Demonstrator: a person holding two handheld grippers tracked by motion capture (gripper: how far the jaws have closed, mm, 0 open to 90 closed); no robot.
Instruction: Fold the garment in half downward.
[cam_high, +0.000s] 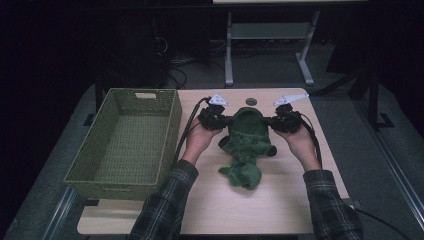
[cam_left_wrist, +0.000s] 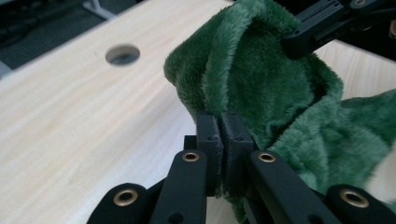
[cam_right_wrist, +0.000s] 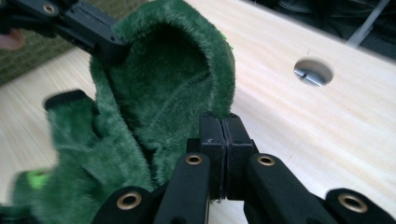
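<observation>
Left claw (cam_left_wrist: 219, 128), right claw (cam_right_wrist: 225, 133) pinch green plush garment (cam_high: 246, 145); no legible writing.

Lab or workshop: bare wooden table (cam_high: 280, 200), floor cables (cam_high: 175, 70), metal stand legs (cam_high: 229, 50).

We find the basket (cam_high: 125, 142) on the table's (cam_high: 280, 200) left; the garment (cam_high: 246, 145) lies right of it, between both grippers, hole (cam_high: 251, 101) behind.

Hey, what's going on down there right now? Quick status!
Left gripper and right gripper both shut on green plush garment, stretching its opening apart. Woven basket sits left, empty. Nothing in the way.
</observation>
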